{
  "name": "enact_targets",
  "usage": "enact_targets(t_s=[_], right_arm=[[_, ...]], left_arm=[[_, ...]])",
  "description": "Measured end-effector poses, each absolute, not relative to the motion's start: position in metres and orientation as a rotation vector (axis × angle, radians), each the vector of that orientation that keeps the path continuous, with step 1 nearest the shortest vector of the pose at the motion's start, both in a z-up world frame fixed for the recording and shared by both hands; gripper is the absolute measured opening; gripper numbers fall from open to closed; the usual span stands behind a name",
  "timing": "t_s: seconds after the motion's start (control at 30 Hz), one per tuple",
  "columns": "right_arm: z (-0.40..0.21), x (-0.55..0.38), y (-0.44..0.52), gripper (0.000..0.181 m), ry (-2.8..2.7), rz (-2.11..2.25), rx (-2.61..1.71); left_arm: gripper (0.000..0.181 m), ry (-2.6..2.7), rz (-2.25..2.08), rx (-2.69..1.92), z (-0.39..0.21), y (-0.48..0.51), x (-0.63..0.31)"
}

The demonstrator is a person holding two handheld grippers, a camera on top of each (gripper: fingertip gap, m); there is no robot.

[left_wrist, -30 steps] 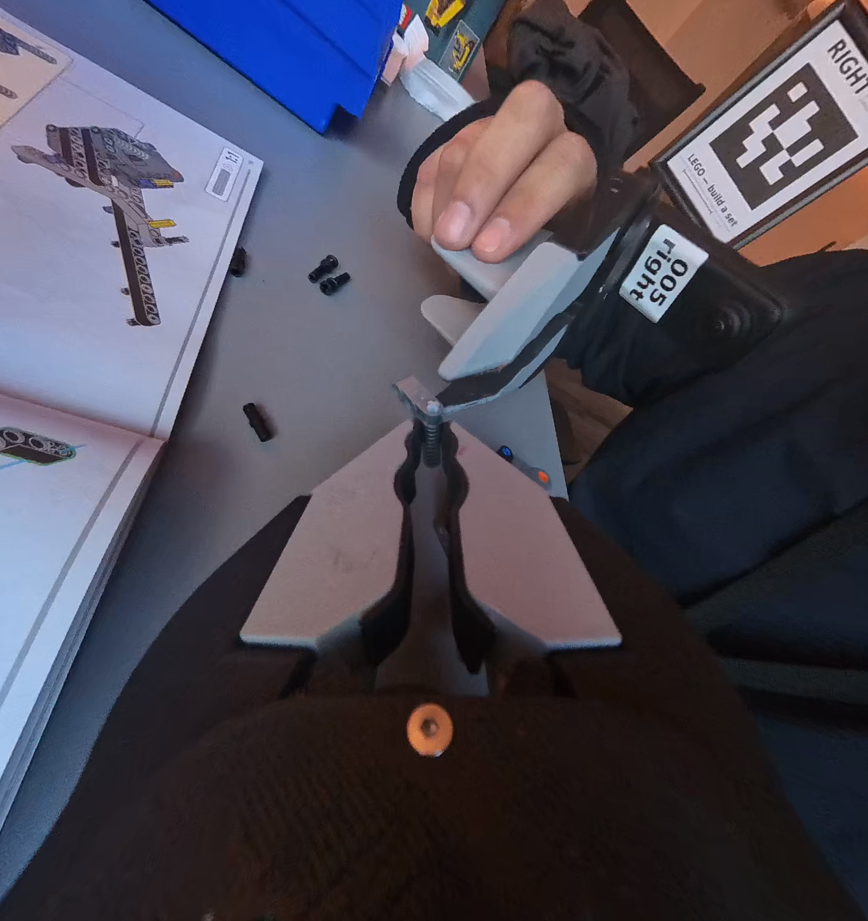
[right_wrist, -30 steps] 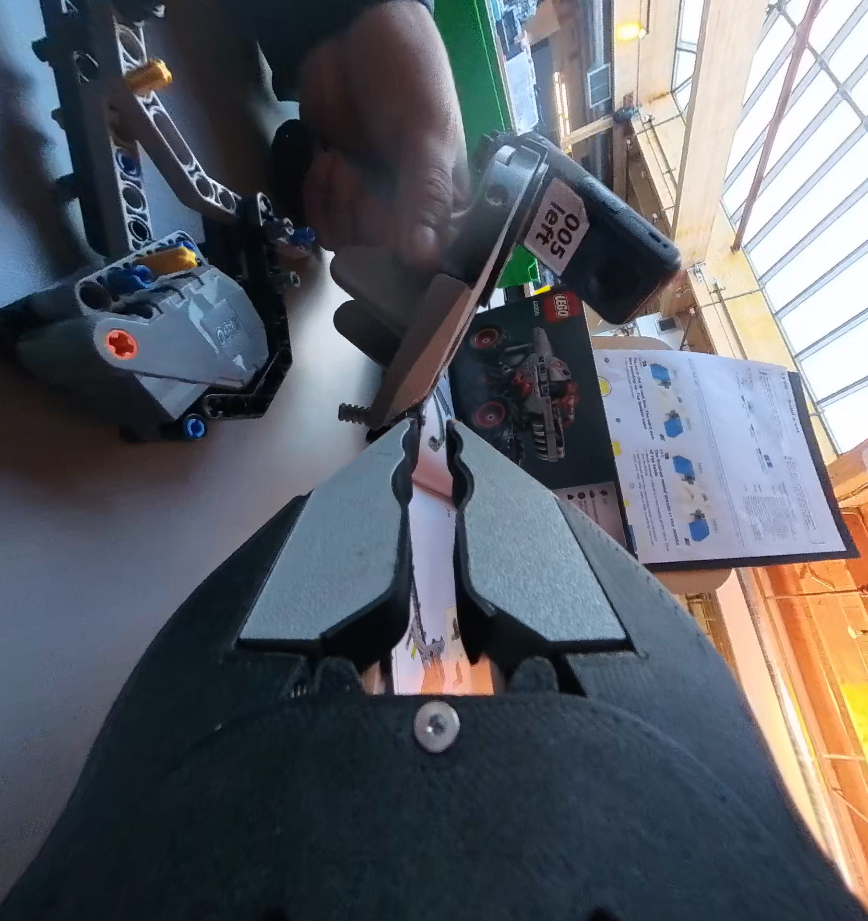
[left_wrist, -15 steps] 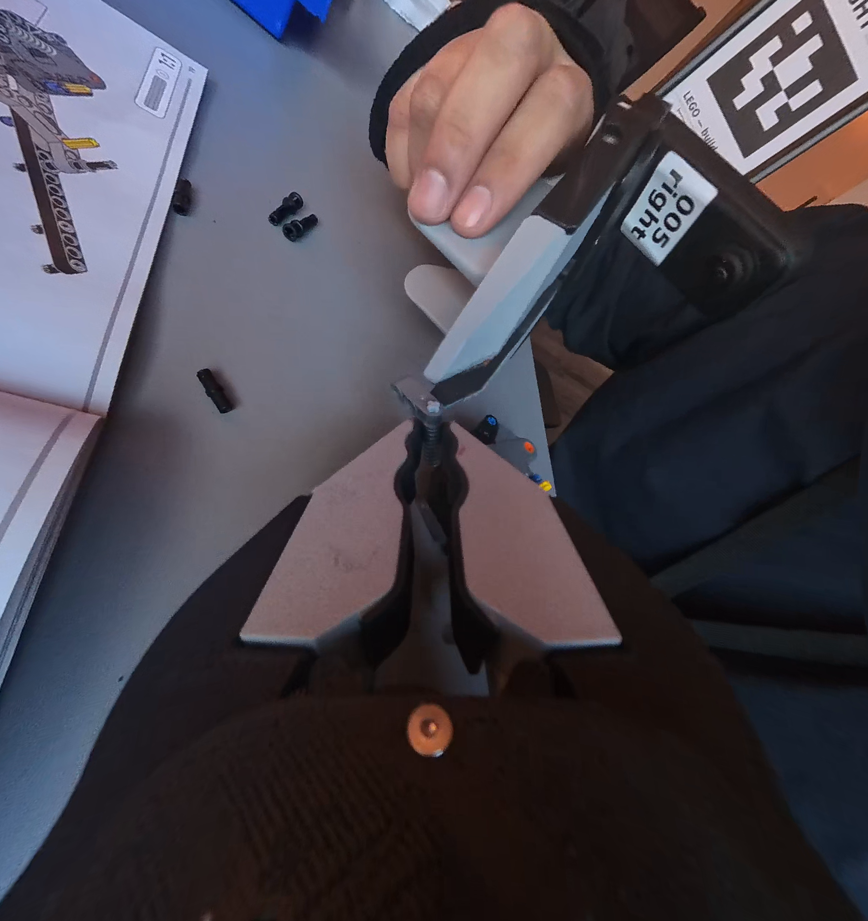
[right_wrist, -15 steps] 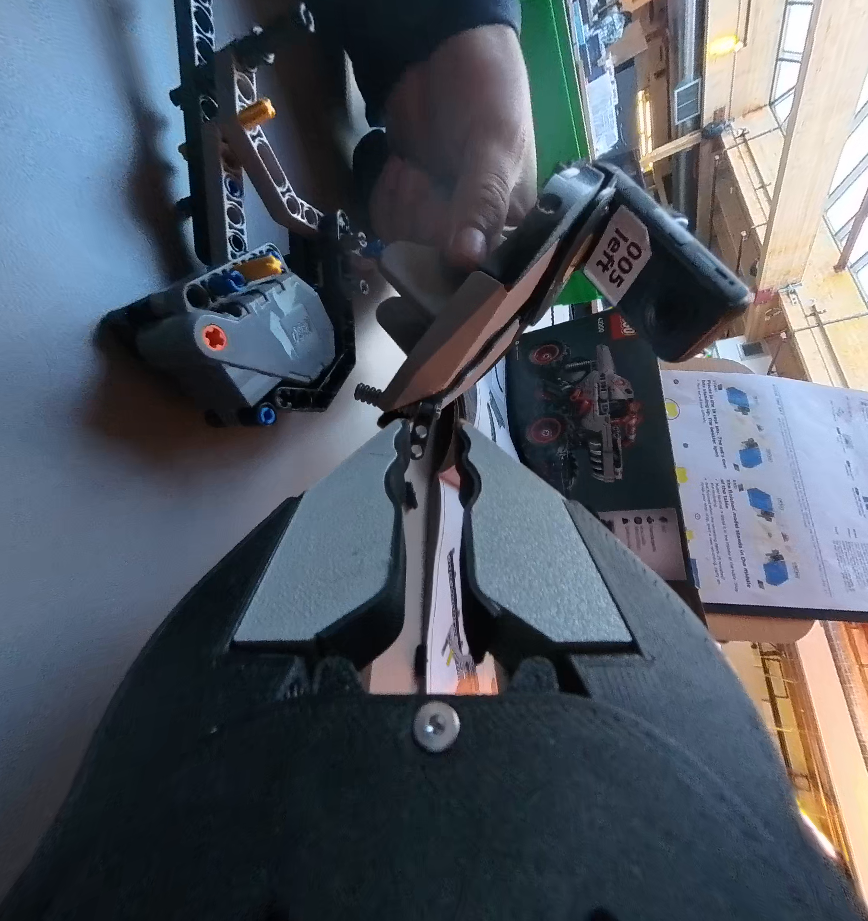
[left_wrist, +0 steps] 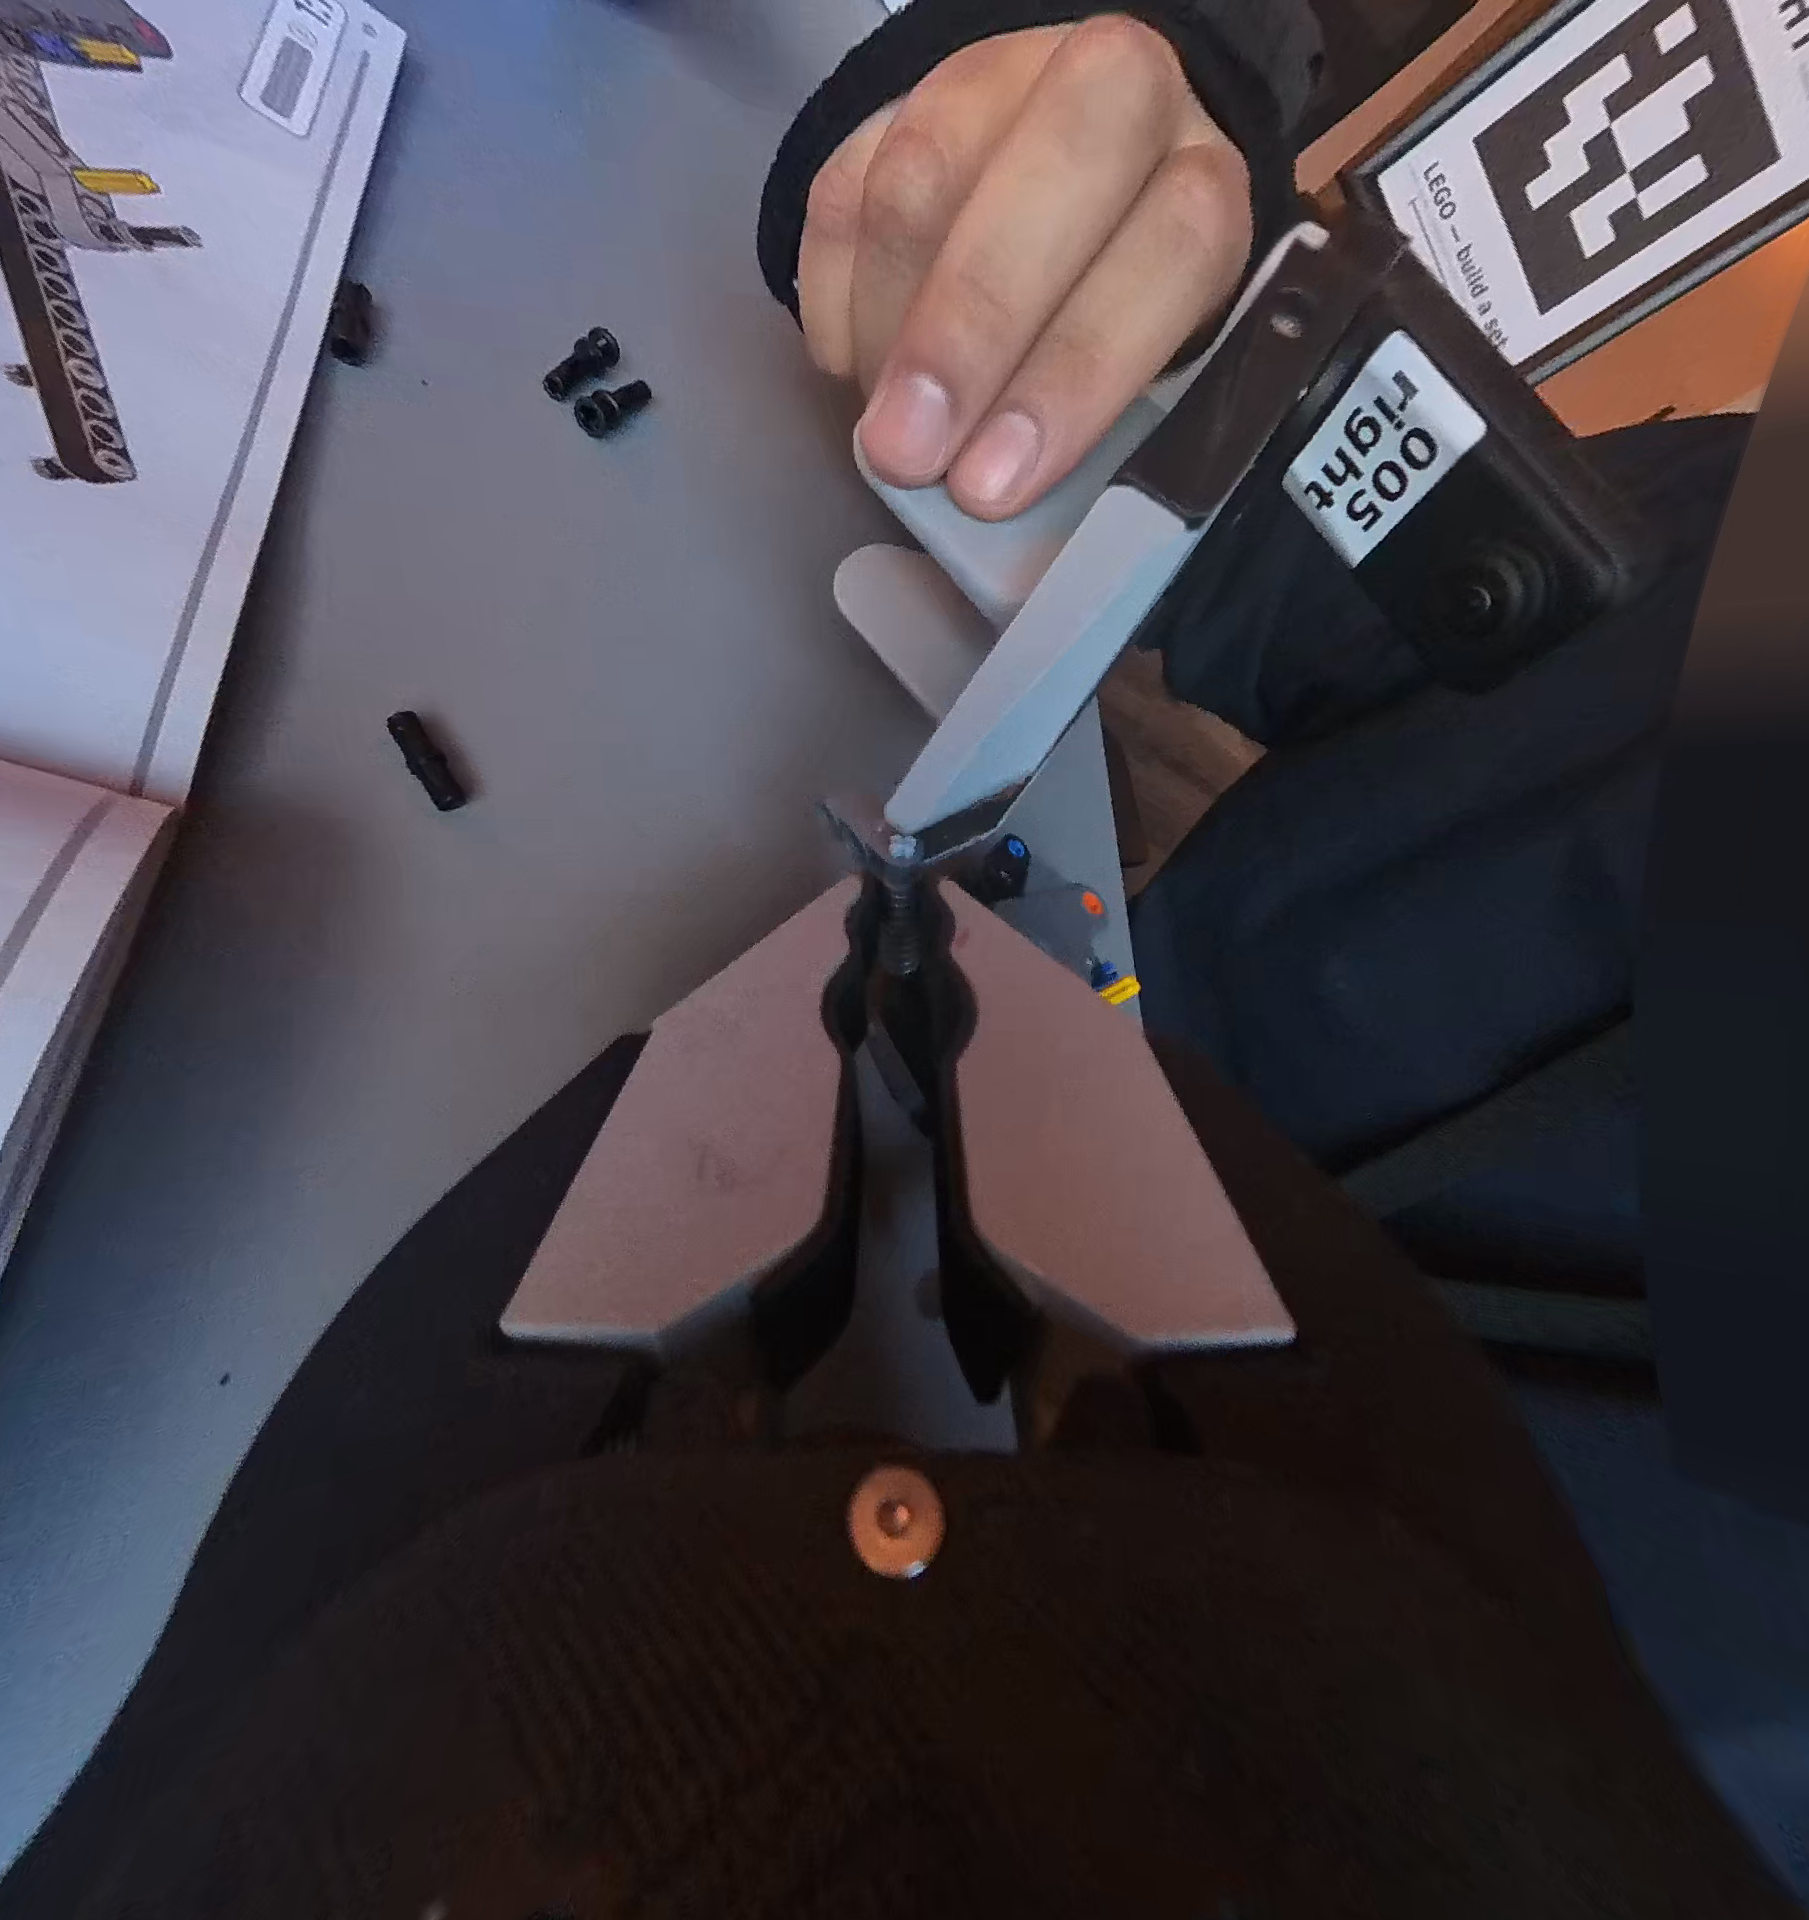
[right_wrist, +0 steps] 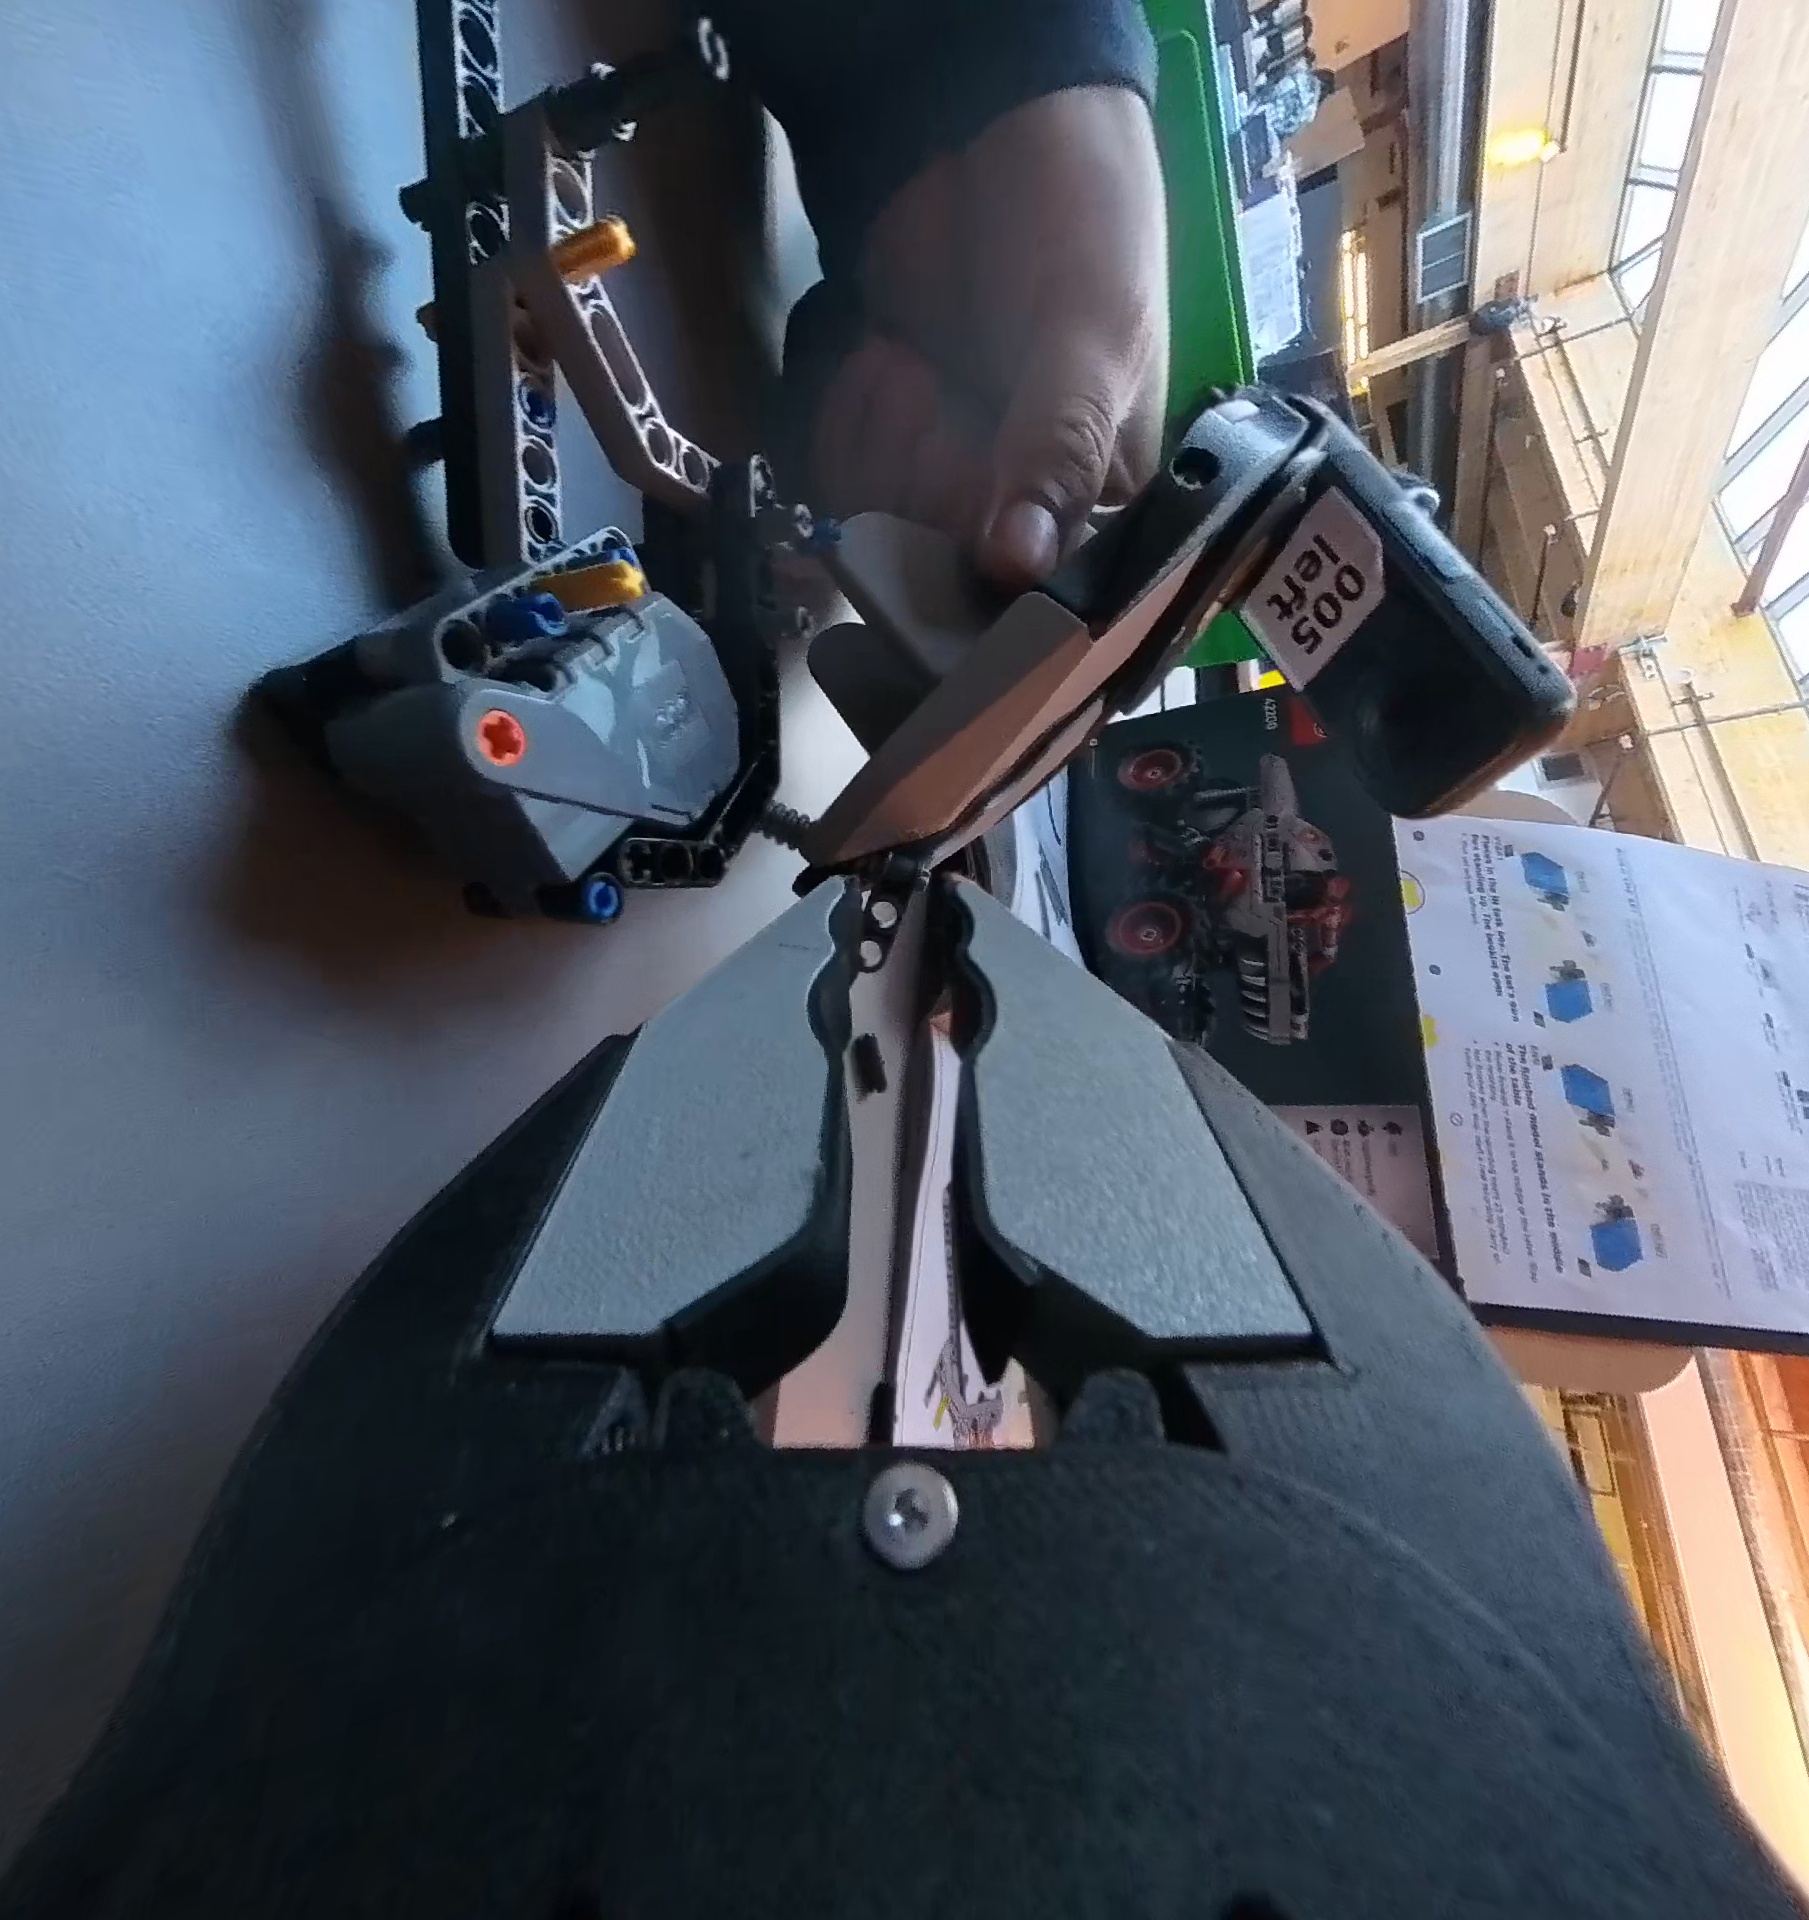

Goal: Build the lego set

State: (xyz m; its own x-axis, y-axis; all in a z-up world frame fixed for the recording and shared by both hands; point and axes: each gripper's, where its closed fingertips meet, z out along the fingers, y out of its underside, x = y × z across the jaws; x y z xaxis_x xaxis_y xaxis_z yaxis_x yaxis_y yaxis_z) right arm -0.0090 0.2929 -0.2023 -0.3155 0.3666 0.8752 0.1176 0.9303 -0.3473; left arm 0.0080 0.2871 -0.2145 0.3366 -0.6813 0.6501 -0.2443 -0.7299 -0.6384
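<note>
Above the grey tabletop [left_wrist: 484, 582] the left claw [left_wrist: 900, 935] is closed on a small ribbed black piece [left_wrist: 898, 940], which pokes out past its fingertips; the right claw [left_wrist: 905, 842] comes in from above and meets that piece at its tip, clamped on a small grey piece [left_wrist: 858, 831]; whether the two pieces are joined I cannot tell. In the right wrist view the right claw [right_wrist: 895, 894] pinches a thin black beam with holes [right_wrist: 879, 920], and the left claw [right_wrist: 827, 831] crosses just over it with the ribbed end showing. A hand [left_wrist: 1004, 260] grips the right claw's handle; another hand [right_wrist: 993, 364] holds the left. The part-built grey and black model [right_wrist: 567, 727], with an orange axle hole and blue pins, lies on the tabletop just left of the claws' meeting point in the right wrist view; a long holed beam [right_wrist: 484, 312] rises from it. Left of the meeting point in the left wrist view lie loose black pins [left_wrist: 593, 390], a single black pin [left_wrist: 427, 758] nearer, and the open instruction booklet [left_wrist: 100, 416] beyond; the set's box [right_wrist: 1243, 914] stands right of the claws.
</note>
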Motion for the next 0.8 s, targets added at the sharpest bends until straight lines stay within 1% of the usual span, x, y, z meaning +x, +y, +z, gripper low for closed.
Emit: enact_targets(t_s=[0.17, 0.6, 0.8], right_arm=[[-0.2057, -0.0089, 0.2891, 0.009, -1.909, 0.25, -0.315], [-0.2055, -0.014, 0.2937, 0.007, -1.925, 0.246, -0.387], [-0.2089, -0.0135, 0.2928, 0.007, -1.949, 0.248, -0.397]], left_arm=[[0.006, 0.844, -1.356, -2.197, -0.2173, 0.2835, 0.0084], [0.005, 0.865, -1.272, -2.203, -0.2183, 0.2867, 0.0051], [0.005, 0.862, -1.299, -2.219, -0.221, 0.2848, 0.006]])
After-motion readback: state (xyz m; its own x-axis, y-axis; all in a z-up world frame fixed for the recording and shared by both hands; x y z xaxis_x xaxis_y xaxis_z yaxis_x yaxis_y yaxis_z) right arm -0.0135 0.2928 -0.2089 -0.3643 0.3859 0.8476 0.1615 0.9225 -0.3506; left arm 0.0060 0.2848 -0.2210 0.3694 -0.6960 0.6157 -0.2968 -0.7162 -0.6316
